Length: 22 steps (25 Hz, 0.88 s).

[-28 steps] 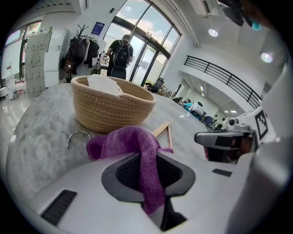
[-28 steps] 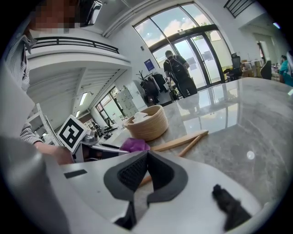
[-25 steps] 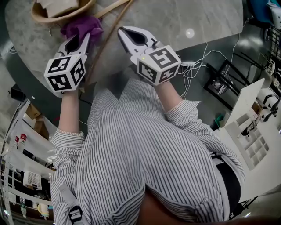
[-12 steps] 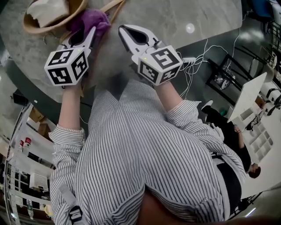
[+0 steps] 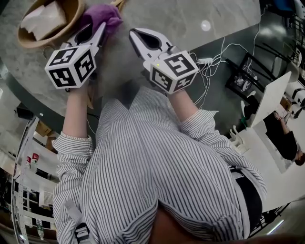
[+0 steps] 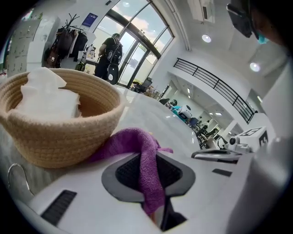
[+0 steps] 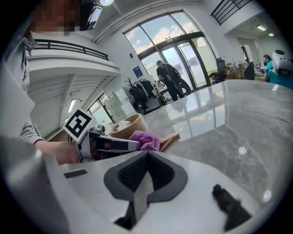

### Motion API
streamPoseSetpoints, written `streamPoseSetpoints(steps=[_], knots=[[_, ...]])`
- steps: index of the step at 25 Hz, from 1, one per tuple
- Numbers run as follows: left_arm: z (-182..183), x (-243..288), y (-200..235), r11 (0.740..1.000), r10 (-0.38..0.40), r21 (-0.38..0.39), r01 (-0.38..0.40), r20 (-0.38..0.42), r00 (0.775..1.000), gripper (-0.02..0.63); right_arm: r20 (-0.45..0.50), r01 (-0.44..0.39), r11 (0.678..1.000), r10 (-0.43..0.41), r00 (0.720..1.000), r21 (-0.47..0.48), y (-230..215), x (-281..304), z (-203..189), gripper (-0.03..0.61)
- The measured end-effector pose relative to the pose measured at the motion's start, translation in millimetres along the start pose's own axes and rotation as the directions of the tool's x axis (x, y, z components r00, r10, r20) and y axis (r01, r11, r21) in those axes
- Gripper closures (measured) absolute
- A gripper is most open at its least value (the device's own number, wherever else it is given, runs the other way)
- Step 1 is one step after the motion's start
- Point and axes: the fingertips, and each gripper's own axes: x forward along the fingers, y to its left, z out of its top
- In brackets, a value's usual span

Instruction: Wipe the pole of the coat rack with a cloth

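My left gripper [image 5: 95, 29] is shut on a purple cloth [image 5: 104, 17], which bunches past the jaw tips on the grey marble table [image 5: 200, 14]. In the left gripper view the cloth [image 6: 147, 170] hangs pinched between the two pads of that gripper [image 6: 151, 153]. Only a short tan end of the wooden pole [image 5: 117, 4] shows beyond the cloth; the rest is hidden under the gripper. The right gripper view shows the pole [image 7: 170, 139] lying beside the cloth [image 7: 145, 139]. My right gripper [image 5: 134, 32] hovers just right of the cloth, jaws [image 7: 145, 155] shut on nothing.
A woven basket [image 5: 71, 21] holding a white folded cloth [image 5: 40, 20] stands on the table just left of the purple cloth. A thin metal hook [image 6: 13, 173] lies by the basket. White cables [image 5: 212, 57] trail on the floor to the right.
The left gripper has carried the purple cloth farther from me along the pole, past the basket. The right gripper has stayed where it was.
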Motion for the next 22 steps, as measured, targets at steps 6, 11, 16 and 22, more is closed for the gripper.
streamPoseSetpoints(steps=[6, 11, 16, 22], knots=[[15, 25, -17, 0.999, -0.029, 0.014, 0.029, 0.0, 1.0, 0.533, 0.007, 0.013, 1.0, -0.013, 1.0, 0.014, -18, -8, 3, 0.565], [26, 35, -22, 0.999, -0.048, 0.017, 0.048, 0.009, 0.999, 0.534, 0.006, 0.023, 0.999, -0.023, 1.0, 0.023, -22, -10, 1, 0.565], [35, 39, -22, 0.998, -0.06, 0.022, 0.06, 0.009, 0.998, 0.534, 0.008, 0.028, 0.999, -0.028, 1.0, 0.027, -22, -11, -1, 0.565], [32, 44, -30, 0.996, -0.084, 0.038, 0.085, -0.021, 0.996, 0.533, 0.009, 0.03, 0.999, -0.03, 0.999, 0.027, -19, -16, -3, 0.565]])
